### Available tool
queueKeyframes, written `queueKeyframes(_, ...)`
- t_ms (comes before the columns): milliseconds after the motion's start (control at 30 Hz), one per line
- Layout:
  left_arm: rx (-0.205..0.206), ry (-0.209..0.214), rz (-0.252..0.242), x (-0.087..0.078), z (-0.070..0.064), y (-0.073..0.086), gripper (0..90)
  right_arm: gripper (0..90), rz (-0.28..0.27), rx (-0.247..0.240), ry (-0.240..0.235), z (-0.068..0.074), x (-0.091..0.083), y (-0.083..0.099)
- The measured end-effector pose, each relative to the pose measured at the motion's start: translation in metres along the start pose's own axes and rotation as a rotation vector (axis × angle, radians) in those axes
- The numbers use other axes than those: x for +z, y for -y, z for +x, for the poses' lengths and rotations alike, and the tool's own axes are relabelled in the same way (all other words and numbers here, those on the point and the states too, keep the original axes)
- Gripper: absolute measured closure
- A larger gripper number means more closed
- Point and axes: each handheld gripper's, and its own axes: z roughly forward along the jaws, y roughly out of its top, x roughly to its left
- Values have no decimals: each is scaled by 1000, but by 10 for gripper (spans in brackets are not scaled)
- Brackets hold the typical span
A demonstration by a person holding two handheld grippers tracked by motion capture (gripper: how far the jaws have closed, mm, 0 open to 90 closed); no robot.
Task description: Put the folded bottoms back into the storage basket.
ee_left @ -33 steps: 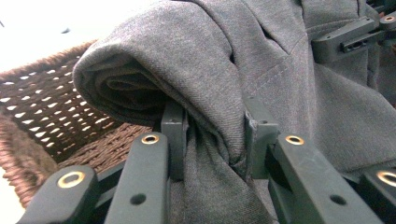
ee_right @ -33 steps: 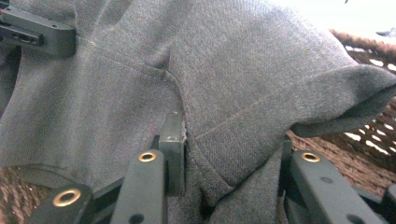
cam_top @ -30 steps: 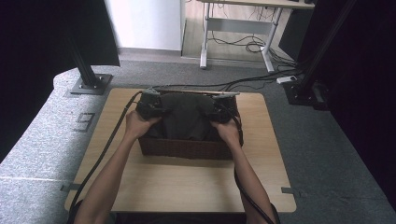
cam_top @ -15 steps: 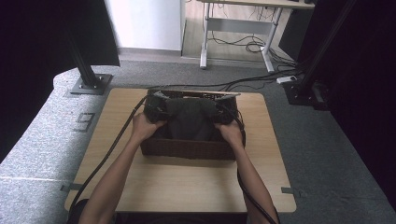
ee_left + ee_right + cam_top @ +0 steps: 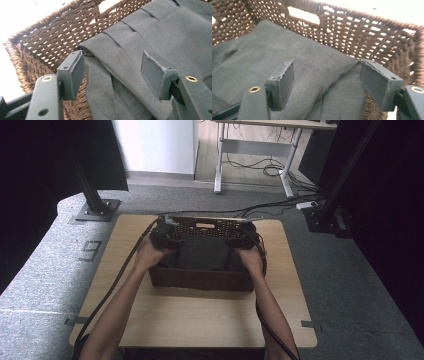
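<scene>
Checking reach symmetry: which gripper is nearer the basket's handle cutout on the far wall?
Roughly equal, right maybe slightly. The handle cutout sits mid-wall; left gripper and right gripper flank it, both open over the dark cloth.

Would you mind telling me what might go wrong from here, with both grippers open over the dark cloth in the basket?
The left gripper stands open close to the woven basket wall; closing there could snag the weave instead of the folded dark cloth.

The right gripper straddles a raised fold near the corner; a pinch might catch just one layer and undo the folding.

The basket sits near the table far edge, so pushing could slide it off.
</scene>
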Motion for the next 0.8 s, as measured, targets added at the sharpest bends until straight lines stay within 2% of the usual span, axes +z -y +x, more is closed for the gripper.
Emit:
queueKeyframes(167,-18,39,-15,-3,2,1,295,252,-27,-18,-34,1,-8,-2)
queueKeyframes(400,-34,73,-38,-10,1,1,200,132,-34,-43,-70,6,-12,4)
queueKeyframes(500,-22,78,-46,-16,0,2,145,96,-44,-62,-64,8,-18,5)
queueKeyframes(600,-42,101,-78,-25,1,6,140,26,-49,-84,-58,10,-25,7)
queueKeyframes(667,-51,118,-95,-30,3,8,128,16,-57,-93,-62,10,-30,8)
queueKeyframes(800,-53,117,-118,-41,3,13,106,0,-62,-115,-59,11,-39,12)
